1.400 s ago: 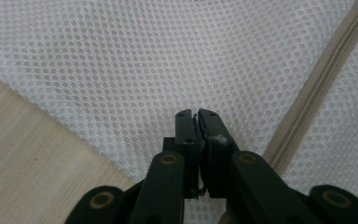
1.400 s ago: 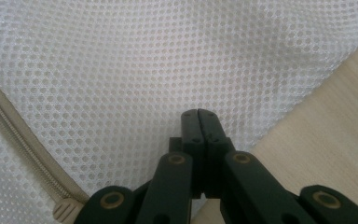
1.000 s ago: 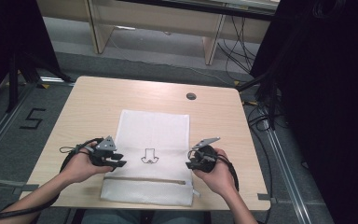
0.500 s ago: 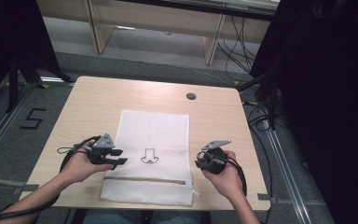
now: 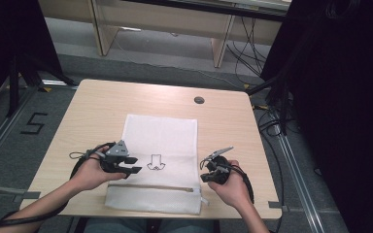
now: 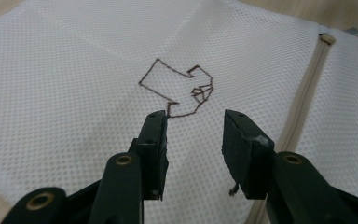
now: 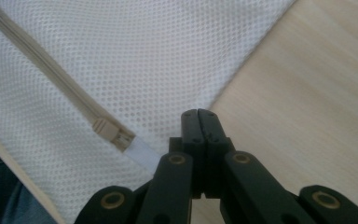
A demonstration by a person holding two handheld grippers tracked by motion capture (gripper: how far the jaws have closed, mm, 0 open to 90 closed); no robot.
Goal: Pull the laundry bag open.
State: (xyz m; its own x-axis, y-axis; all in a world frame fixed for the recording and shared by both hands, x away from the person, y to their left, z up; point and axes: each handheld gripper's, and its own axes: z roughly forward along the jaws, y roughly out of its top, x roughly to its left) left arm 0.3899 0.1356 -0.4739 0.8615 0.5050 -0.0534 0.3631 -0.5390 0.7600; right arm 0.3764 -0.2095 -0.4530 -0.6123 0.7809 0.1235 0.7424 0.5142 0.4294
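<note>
The right tongs [image 5: 209, 171], shut on nothing, have drawn off the mesh bag [image 5: 160, 141] edge, while the left tongs [image 5: 132, 165] hover open over it, so probably no grasp yet.

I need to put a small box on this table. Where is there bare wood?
Free: the far strip beyond the mesh bag, around the cable hole, and the left side. Crowded: the near edge, with the left gripper and right gripper.

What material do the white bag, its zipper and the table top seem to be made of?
White bag: likely synthetic mesh fabric, matte; a fine grid of tiny holes shows.
Zipper: beige, probably plastic teeth on woven tape; hard to confirm.
Table top: light wood or wood-look laminate, smooth, with faint grain lines.
</note>
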